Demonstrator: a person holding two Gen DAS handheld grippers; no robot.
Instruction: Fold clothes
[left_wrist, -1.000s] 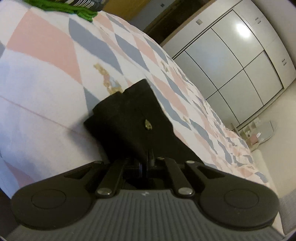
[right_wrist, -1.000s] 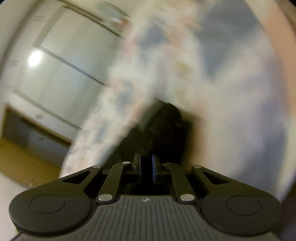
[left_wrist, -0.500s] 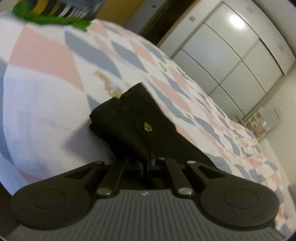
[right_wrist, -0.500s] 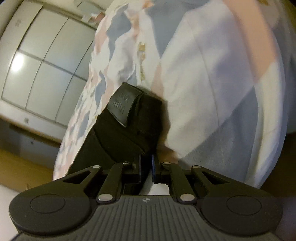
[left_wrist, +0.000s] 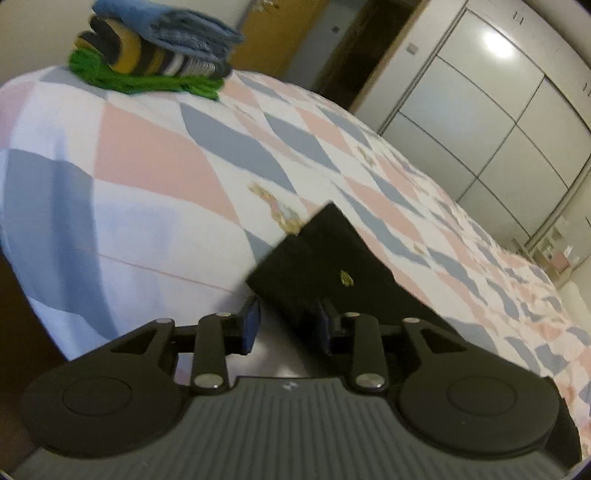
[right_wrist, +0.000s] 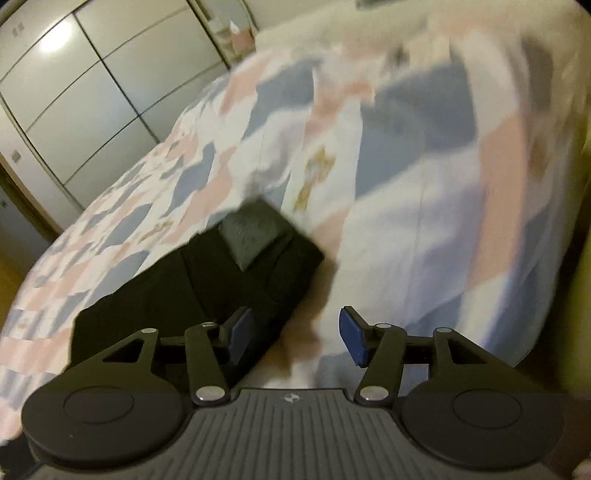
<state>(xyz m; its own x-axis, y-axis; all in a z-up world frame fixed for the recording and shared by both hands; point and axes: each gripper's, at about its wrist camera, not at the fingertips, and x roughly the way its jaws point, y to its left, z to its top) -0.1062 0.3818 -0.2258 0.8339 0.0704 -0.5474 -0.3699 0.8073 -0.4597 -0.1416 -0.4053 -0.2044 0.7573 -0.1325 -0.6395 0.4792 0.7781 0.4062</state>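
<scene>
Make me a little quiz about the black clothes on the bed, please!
1. True or false: the left gripper is open.
2. What lies at the far corner of the quilt? A) a pile of folded clothes B) a pillow C) a book
3. Fill in: the black garment has a grey ____ near its edge.

Key: 1 true; 2 A, the pile of folded clothes; 3 patch.

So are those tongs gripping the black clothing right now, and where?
No. Both the left tongs and the right tongs are open; the folded black garment lies free on the bed.
</scene>
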